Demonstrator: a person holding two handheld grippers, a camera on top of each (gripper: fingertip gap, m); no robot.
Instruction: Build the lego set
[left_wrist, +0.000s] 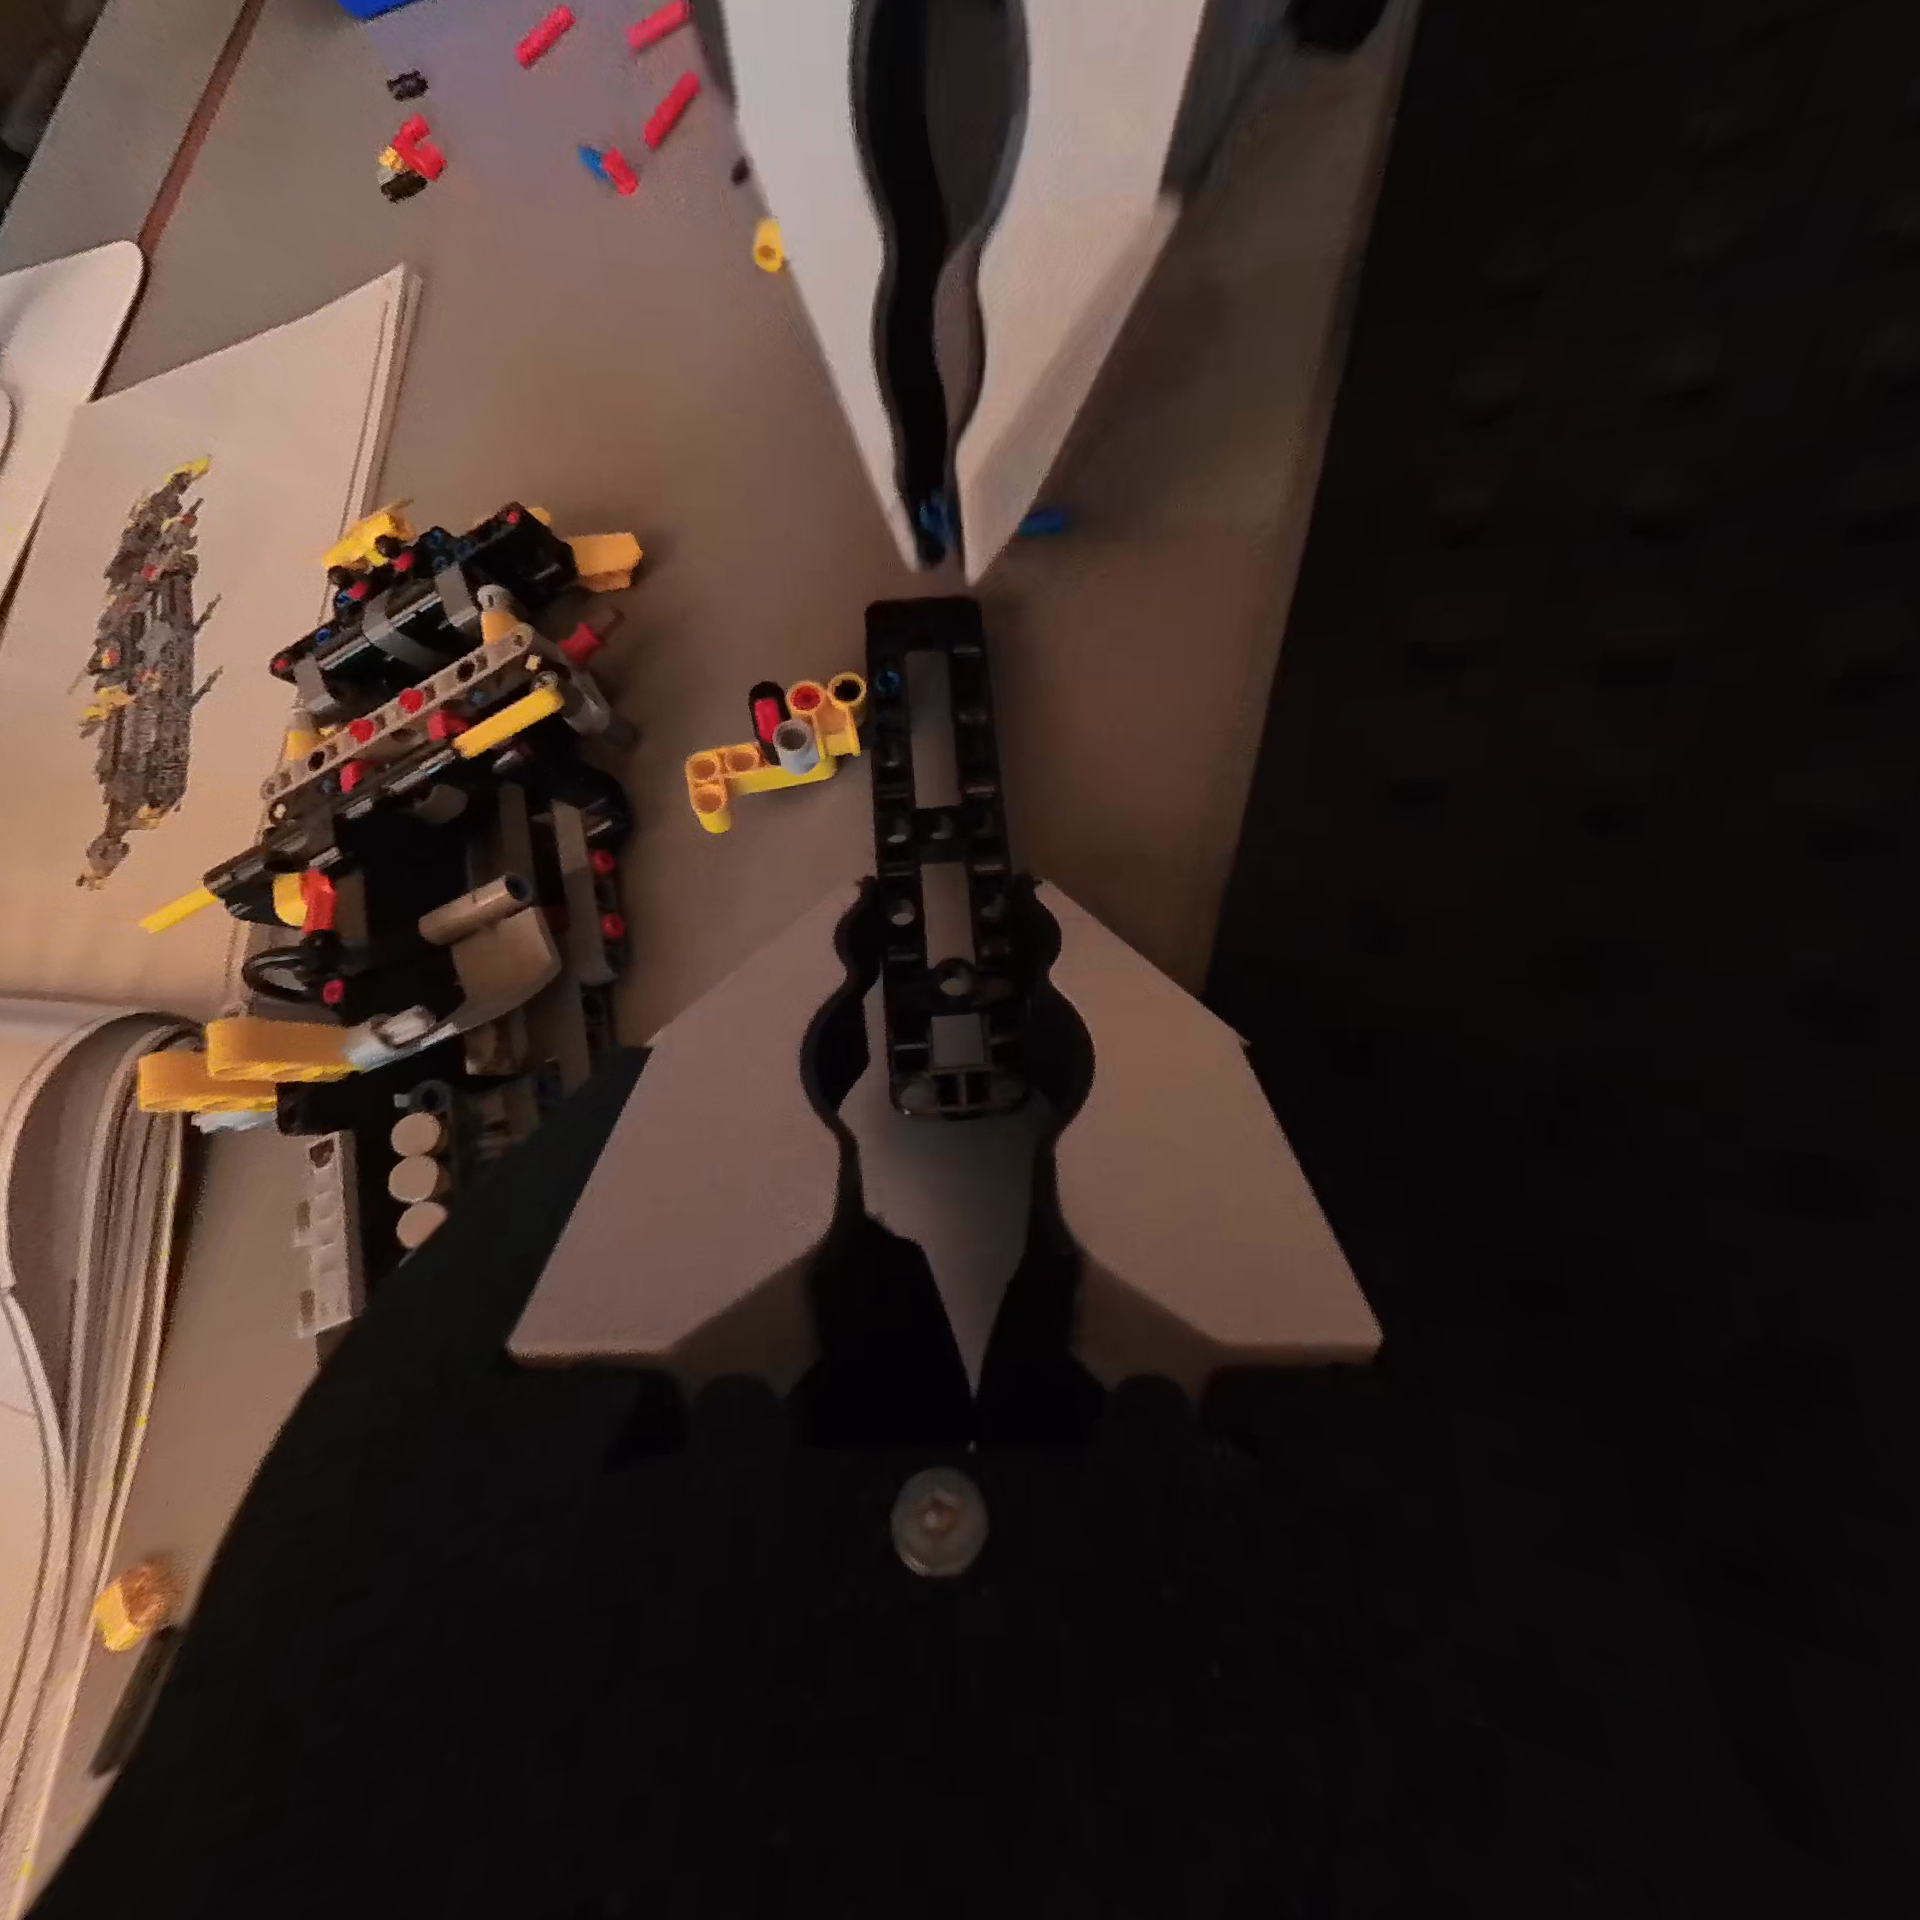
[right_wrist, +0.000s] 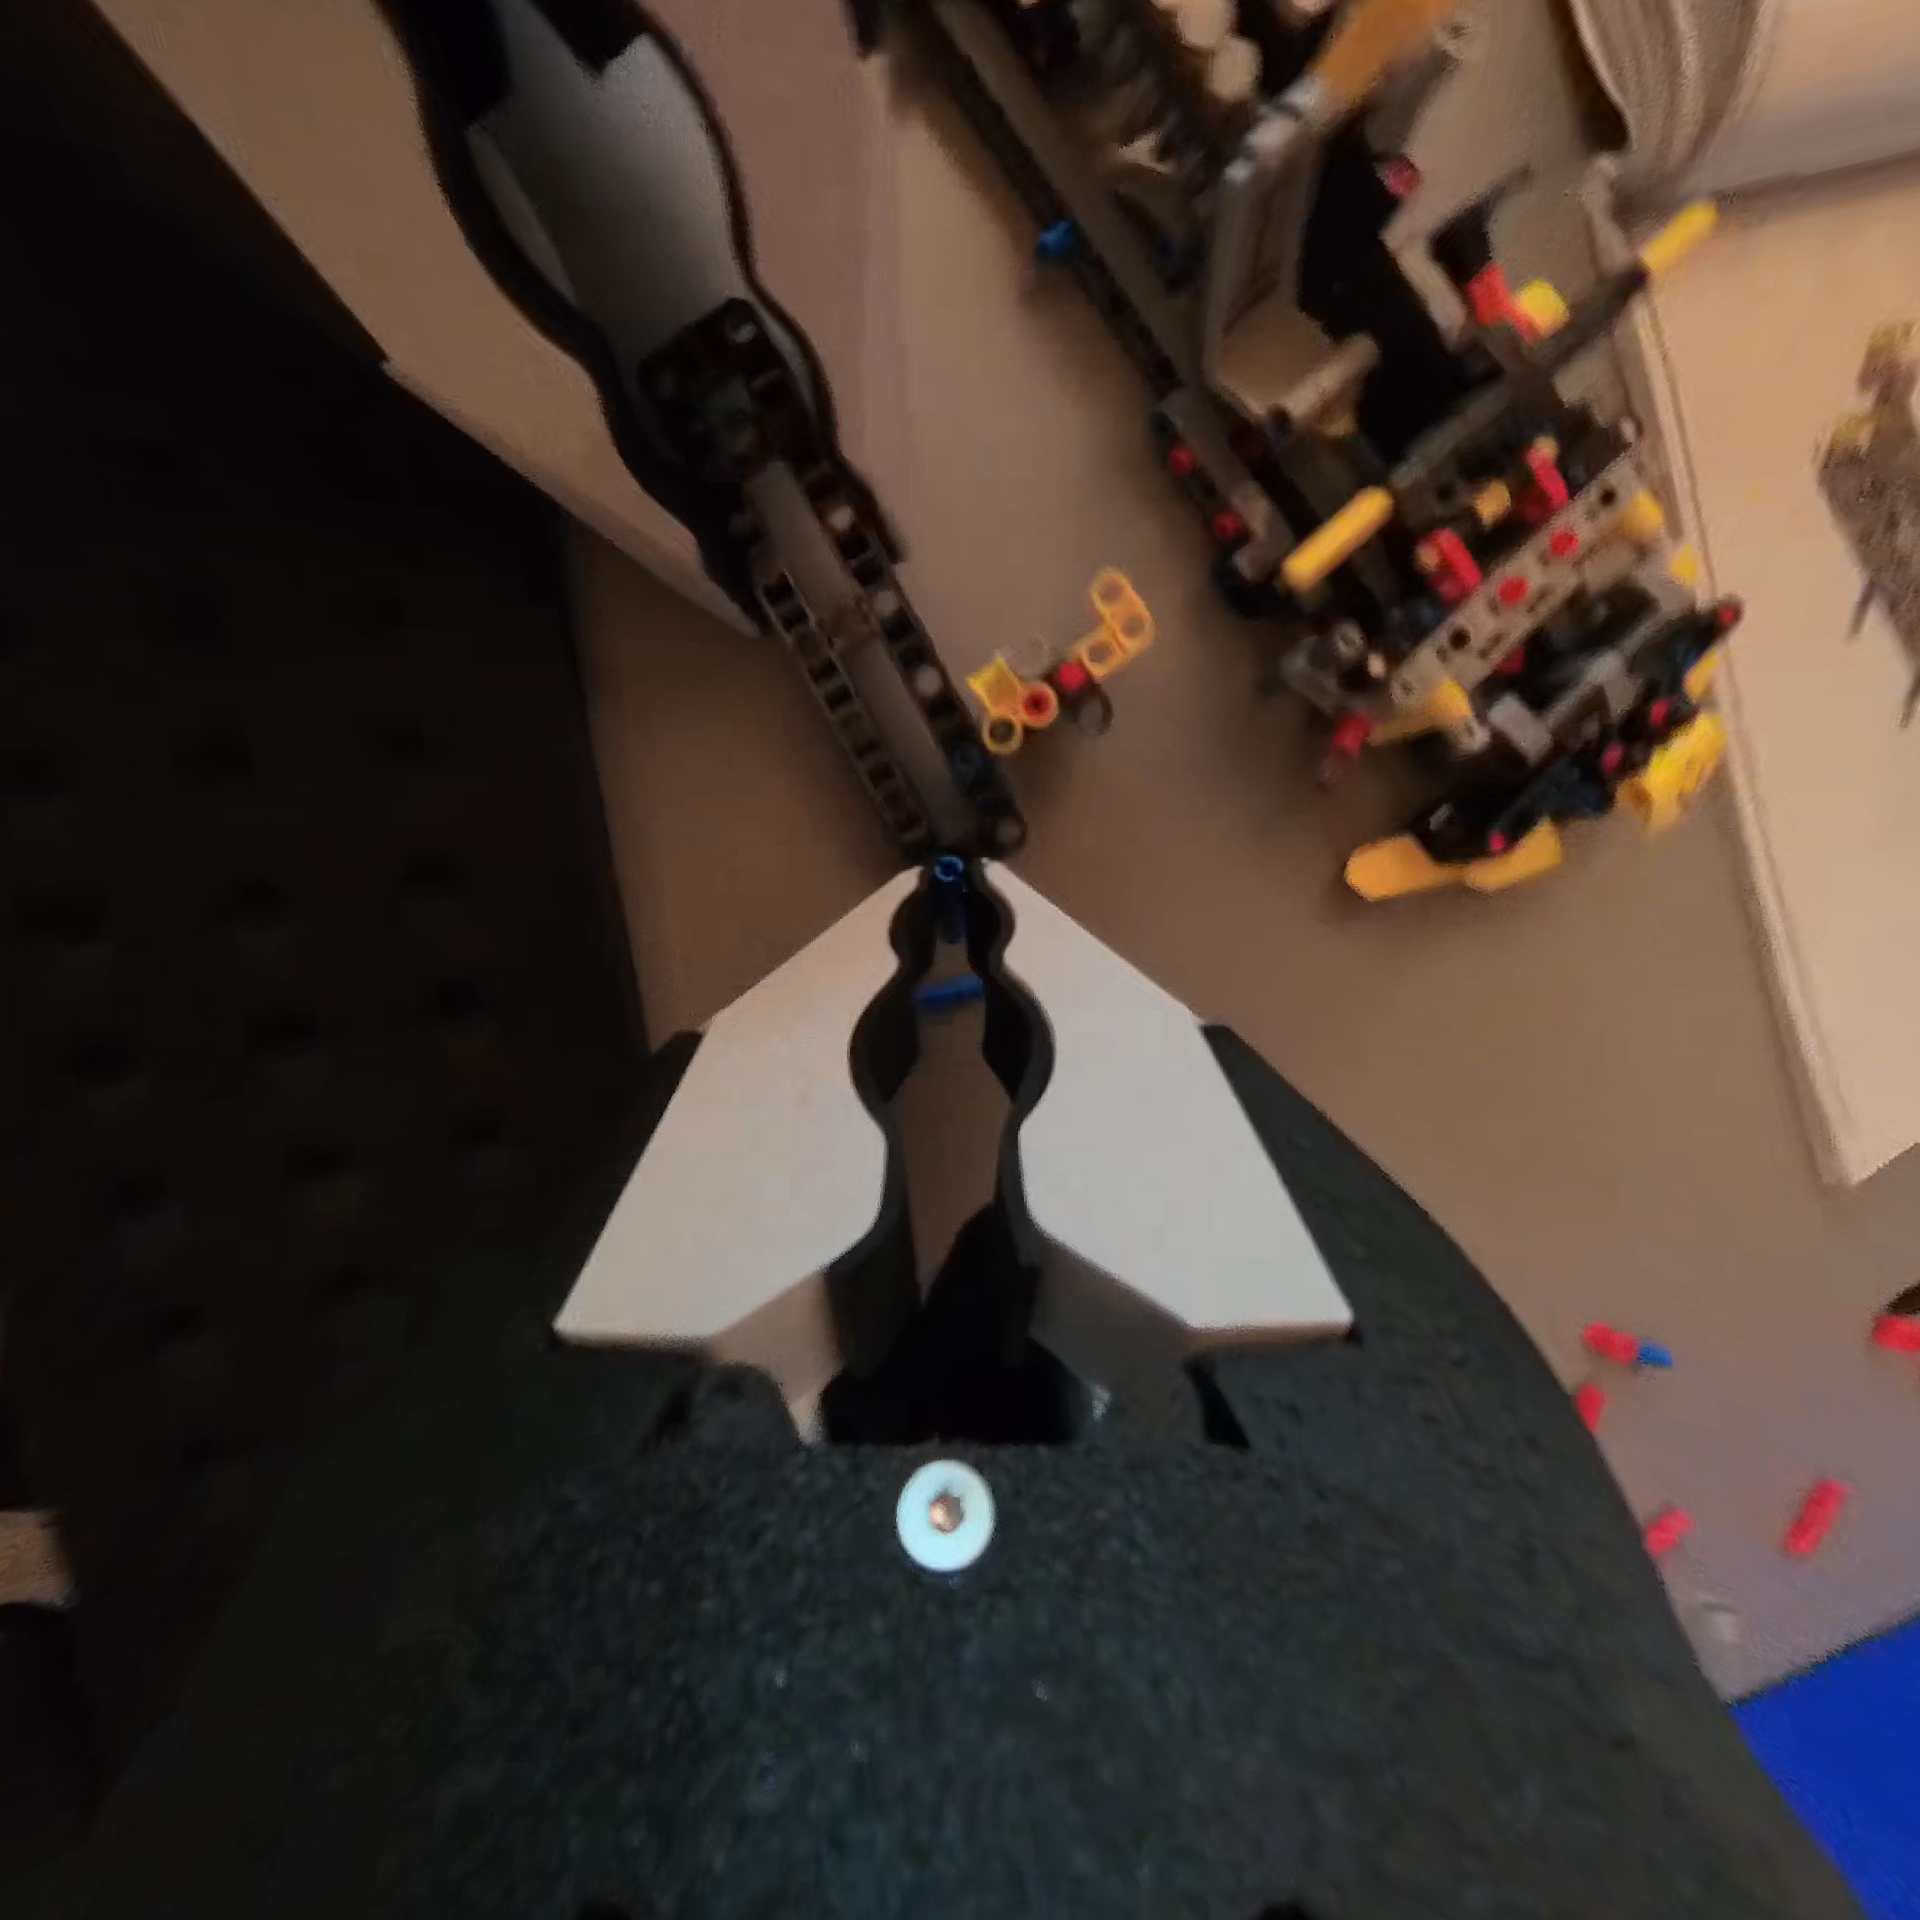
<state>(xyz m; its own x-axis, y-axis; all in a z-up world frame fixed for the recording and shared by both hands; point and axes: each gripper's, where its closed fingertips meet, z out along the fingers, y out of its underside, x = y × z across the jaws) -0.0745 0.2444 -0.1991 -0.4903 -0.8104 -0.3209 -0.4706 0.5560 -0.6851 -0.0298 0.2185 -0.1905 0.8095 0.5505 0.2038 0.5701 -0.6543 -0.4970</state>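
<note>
The bench is a plain beige surface. Beyond its edge lies dark floor with a faint dotted pattern. A blue mat lies at a corner of the bench. A white sheet with a rounded corner rests on the bench, well apart from the floor.

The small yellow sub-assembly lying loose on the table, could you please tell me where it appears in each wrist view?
Left wrist view: the small yellow sub-assembly lies at centre, just left of the black frame held by the left gripper.
Right wrist view: it lies above centre, just right of the same frame.
Shared landmark: the large black-and-yellow model, left of it in the left view, right of it in the right view.
</note>
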